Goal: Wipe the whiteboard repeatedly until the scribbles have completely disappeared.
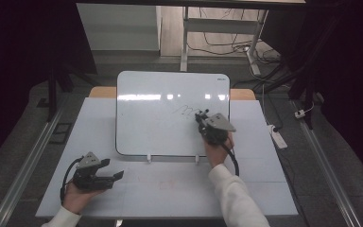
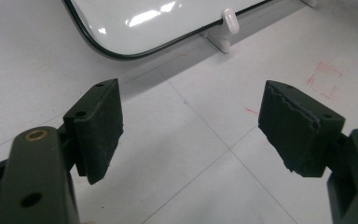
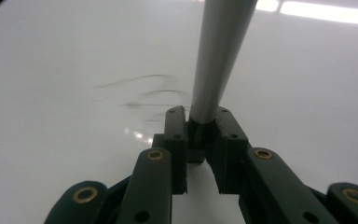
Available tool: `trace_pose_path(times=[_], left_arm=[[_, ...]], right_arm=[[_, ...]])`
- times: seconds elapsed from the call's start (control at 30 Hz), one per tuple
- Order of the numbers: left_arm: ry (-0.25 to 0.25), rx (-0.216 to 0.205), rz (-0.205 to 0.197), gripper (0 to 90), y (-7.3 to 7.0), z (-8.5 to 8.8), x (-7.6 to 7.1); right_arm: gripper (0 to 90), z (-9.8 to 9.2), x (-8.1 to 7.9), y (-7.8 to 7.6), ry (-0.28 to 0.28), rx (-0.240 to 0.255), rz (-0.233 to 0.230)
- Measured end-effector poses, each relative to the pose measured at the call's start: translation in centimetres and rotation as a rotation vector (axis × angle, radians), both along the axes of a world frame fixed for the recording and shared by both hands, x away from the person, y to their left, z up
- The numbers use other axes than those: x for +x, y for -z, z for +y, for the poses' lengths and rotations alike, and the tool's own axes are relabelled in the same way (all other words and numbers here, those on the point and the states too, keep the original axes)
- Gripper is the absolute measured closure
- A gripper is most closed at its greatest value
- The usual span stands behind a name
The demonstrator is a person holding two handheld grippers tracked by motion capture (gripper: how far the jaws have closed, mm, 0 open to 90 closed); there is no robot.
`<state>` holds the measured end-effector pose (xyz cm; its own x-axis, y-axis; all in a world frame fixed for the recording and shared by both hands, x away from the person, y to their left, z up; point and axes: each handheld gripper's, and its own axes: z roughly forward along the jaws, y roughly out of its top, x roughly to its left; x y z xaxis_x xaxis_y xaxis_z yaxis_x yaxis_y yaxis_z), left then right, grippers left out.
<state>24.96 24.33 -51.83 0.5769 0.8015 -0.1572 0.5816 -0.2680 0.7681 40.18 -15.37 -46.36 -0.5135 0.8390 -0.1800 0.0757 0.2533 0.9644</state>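
A white whiteboard [image 1: 160, 123] leans on the table, with a dark scribble [image 1: 186, 111] on its right part. My right gripper [image 1: 202, 117] is at the board beside that scribble, shut on a grey marker [image 3: 219, 56] that points at the board surface [image 3: 51, 93]. The scribble [image 3: 144, 93] lies just left of the marker. My left gripper [image 1: 116, 170] rests low on the table at the front left, open, with nothing between its pads [image 2: 100, 128]. The board's lower corner [image 2: 121, 32] sits ahead of it.
The board stands on small white clips [image 1: 148, 158] on a pale table [image 1: 170, 189]. Faint red pen marks [image 2: 324, 79] are on the table surface. A power strip [image 1: 278, 137] lies on the floor at the right, and cables trail behind the table.
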Motion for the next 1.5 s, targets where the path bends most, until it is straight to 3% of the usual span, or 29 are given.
trace_pose_path(times=[0.07, 0.17, 0.23, 0.33, 0.43, 0.53, 0.57, 0.73, 0.87, 0.9, 1.0, 1.03, 1.07, 1.13, 1.17, 1.2, 1.33, 1.37, 1.5], left_arm=[[-0.004, 0.0, 0.003, 22.6, 0.1, 0.0, 0.1], [0.0, 0.005, 0.007, 22.5, 0.1, -0.1, 0.3], [0.003, 0.008, 0.004, 22.5, 0.1, -0.2, 0.2], [-0.002, 0.004, 0.001, 22.5, 0.0, -0.1, 0.0], [-0.004, 0.003, 0.003, 22.5, 0.1, 0.0, 0.1], [-0.004, 0.006, 0.004, 22.5, 0.1, -0.1, 0.2], [-0.004, 0.007, 0.005, 22.5, 0.1, -0.1, 0.2], [-0.003, 0.008, 0.001, 22.6, 0.1, -0.1, 0.1], [-0.005, 0.006, 0.005, 22.6, 0.1, -0.1, 0.2], [-0.004, 0.008, 0.005, 22.6, 0.1, -0.1, 0.2], [-0.001, 0.009, 0.002, 22.5, 0.1, -0.2, 0.1], [-0.002, 0.007, 0.001, 22.6, 0.1, -0.2, 0.1], [-0.003, 0.008, 0.001, 22.6, 0.0, -0.1, 0.1], [-0.005, 0.008, 0.003, 22.6, 0.1, -0.1, 0.2], [-0.005, 0.009, 0.004, 22.6, 0.1, -0.1, 0.2], [-0.004, 0.01, 0.004, 22.6, 0.1, -0.1, 0.2], [-0.002, 0.007, 0.001, 22.6, 0.1, -0.1, 0.1], [-0.005, 0.006, 0.001, 22.6, 0.1, 0.0, 0.1], [-0.004, 0.006, 0.006, 22.6, 0.2, 0.0, 0.2]], right_arm=[[77.7, -0.3, -0.1, 0.0, 0.011, 0.013, -0.001], [77.6, 1.4, -0.8, 0.6, -0.071, -0.045, 0.007], [77.7, 1.4, -0.7, 0.6, -0.08, -0.067, -0.004], [77.6, -0.5, 0.5, -0.4, 0.002, -0.017, -0.02], [77.6, -1.3, 1.2, -1.0, 0.019, 0.016, -0.009], [77.6, 0.1, 0.5, -0.5, -0.069, -0.049, -0.006], [77.7, 0.4, 0.5, -0.4, -0.074, -0.079, -0.023], [77.6, -1.1, 1.9, -1.5, -0.009, 0.033, -0.002], [77.6, 0.6, 1.2, -0.9, -0.089, -0.034, 0.004], [77.7, 0.6, 1.2, -1.0, -0.088, -0.044, 0.004], [77.6, -0.5, 2.1, -1.4, -0.039, 0.041, 0.012], [77.7, -0.5, 2.1, -1.4, -0.036, 0.045, 0.013], [77.7, -0.1, 1.9, -1.3, -0.04, 0.029, 0.009], [77.6, 1.1, 1.3, -0.9, -0.102, -0.018, 0.013], [77.7, 1.6, 1.1, -0.8, -0.111, -0.058, -0.001], [77.7, 1.6, 1.2, -0.9, -0.109, -0.067, -0.005], [77.6, 0.1, 2.5, -1.8, -0.045, 0.037, 0.007], [77.6, 0.3, 2.3, -1.7, -0.05, 0.032, 0.01], [77.6, 2.6, 0.7, -0.3, -0.191, -0.079, 0.026]])
